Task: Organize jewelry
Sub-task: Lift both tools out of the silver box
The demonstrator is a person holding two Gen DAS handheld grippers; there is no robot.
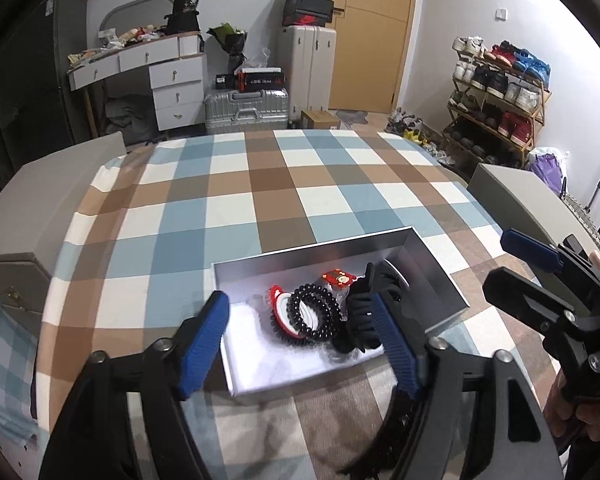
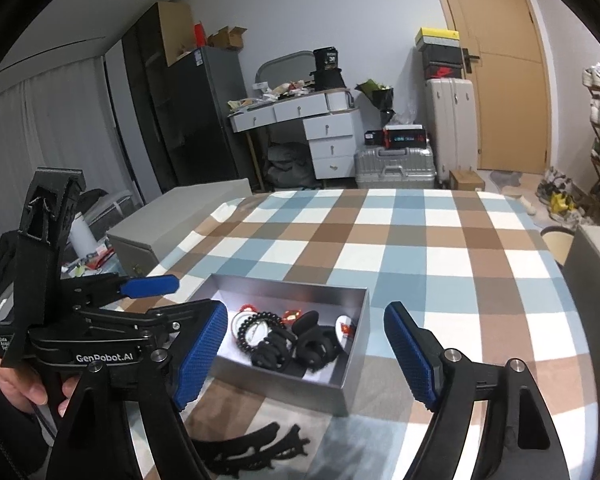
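Observation:
A shallow silver box [image 1: 432, 272] [image 2: 356, 364] stands on the checked table. It holds a black beaded bracelet [image 1: 314, 312] [image 2: 256, 326], black hair claws [image 1: 364, 300] [image 2: 312, 344], red and white round pieces [image 1: 278, 300] and a red charm [image 1: 340, 279]. My left gripper [image 1: 304, 344] is open and empty, its fingers over the box's near end. My right gripper [image 2: 304, 356] is open and empty, just in front of the box; it also shows at the right of the left wrist view [image 1: 540, 264]. A black toothed headband [image 2: 252, 452] [image 1: 388, 444] lies on the table before the box.
The checked tablecloth [image 1: 300, 184] covers a table with grey chair backs [image 1: 56, 184] at left and right [image 1: 512, 196]. Behind are a white dresser [image 1: 168, 80], suitcases [image 1: 248, 108], a door and a shoe rack [image 1: 500, 92].

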